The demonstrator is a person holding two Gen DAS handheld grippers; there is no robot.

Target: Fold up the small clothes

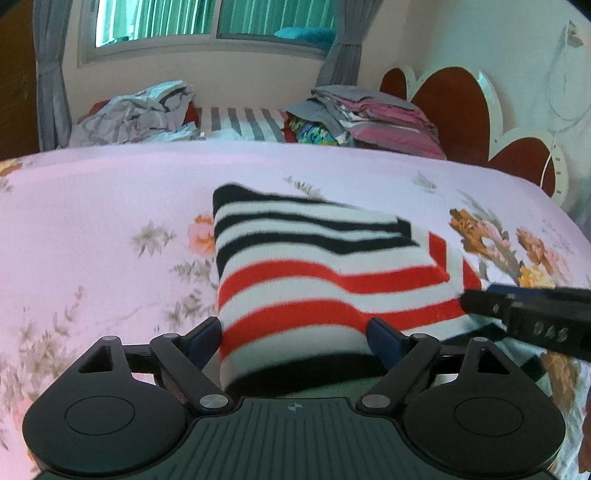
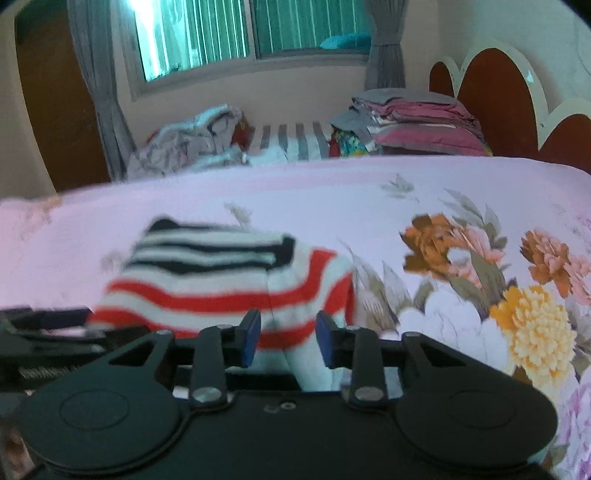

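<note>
Two grippers work at the near edge of one striped garment [image 1: 317,269] lying on a bed with a pink floral sheet [image 1: 110,206].

Garment: knit, folded into a compact block. Black-and-white stripes on the far part, red-and-white stripes on the near part. It rests on the sheet; its near edge is raised into both grippers. Same garment in the right wrist view [image 2: 221,280], with the large printed orange and yellow flowers of the sheet [image 2: 480,206] to the right of it.

Left gripper [image 1: 295,338]: blue-padded fingers spread wide, one on each side of the garment's near end. The cloth fills the gap between them. Pads appear to touch the fabric at both sides, but whether they grip it cannot be told.

Right gripper [image 2: 286,338]: fingers [image 2: 251,336] partly spread, with the garment's near right corner between them; white and red cloth hangs down in the gap. Firm pinch or loose contact: cannot tell. In the left wrist view it enters from the right of the garment [image 1: 480,301], tip at the garment's right edge.

Beyond the garment: crumpled grey cloth [image 1: 133,114] to the far left, stack of folded pink and grey clothes [image 1: 384,118] to the far right, scalloped headboard [image 1: 454,107] further right, window [image 1: 207,22] behind.
</note>
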